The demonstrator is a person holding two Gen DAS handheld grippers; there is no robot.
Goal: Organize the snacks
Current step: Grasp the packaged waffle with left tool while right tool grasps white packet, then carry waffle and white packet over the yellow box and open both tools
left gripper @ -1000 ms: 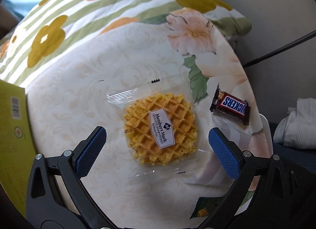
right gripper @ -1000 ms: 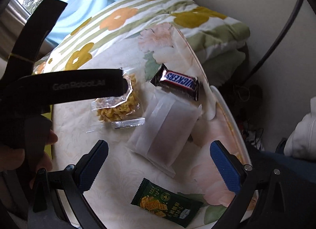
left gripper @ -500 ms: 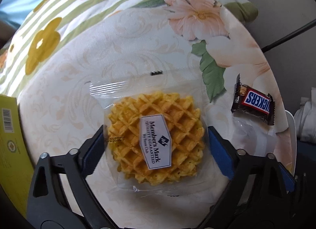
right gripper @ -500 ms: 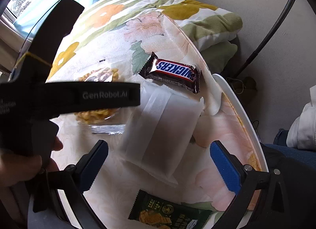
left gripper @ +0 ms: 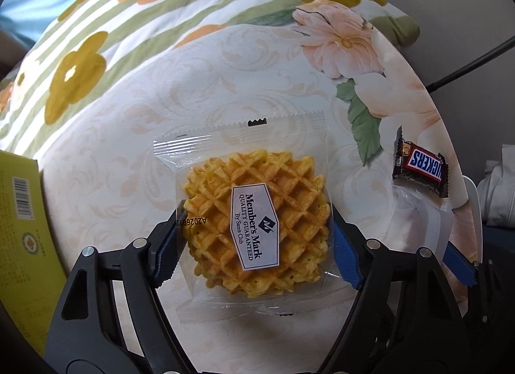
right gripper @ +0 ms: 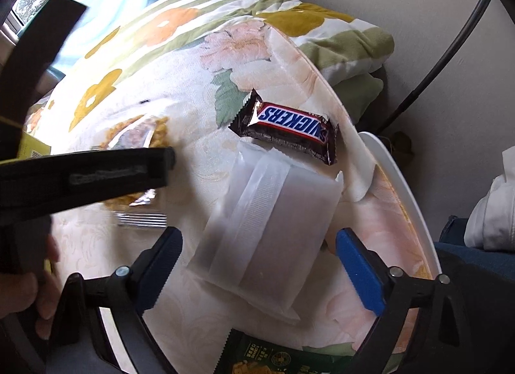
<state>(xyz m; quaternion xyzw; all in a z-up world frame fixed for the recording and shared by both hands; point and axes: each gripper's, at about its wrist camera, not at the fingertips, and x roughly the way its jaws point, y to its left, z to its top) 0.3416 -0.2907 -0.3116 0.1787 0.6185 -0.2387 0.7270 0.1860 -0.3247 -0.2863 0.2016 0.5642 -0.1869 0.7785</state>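
A clear-wrapped Member's Mark waffle (left gripper: 256, 227) lies on the floral tablecloth (left gripper: 135, 122). My left gripper (left gripper: 256, 248) has its blue pads closed against the waffle's two sides. In the right wrist view the waffle (right gripper: 141, 135) is partly hidden behind the left gripper's black arm (right gripper: 96, 177). My right gripper (right gripper: 257, 264) is open, its fingers on either side of a frosted white packet (right gripper: 267, 225) without touching it. A Snickers bar (right gripper: 286, 127) lies just beyond that packet; it also shows in the left wrist view (left gripper: 421, 169).
A yellow-green box (left gripper: 19, 232) stands at the table's left edge. A dark green snack packet (right gripper: 289, 358) lies near the front edge. A flowered quilt (right gripper: 199, 10) is piled behind the table. White cloth (right gripper: 492, 213) lies off the table's right edge.
My left gripper moved forward over the waffle and its fingers closed onto its sides. My right gripper moved forward and narrowed around the frosted packet.
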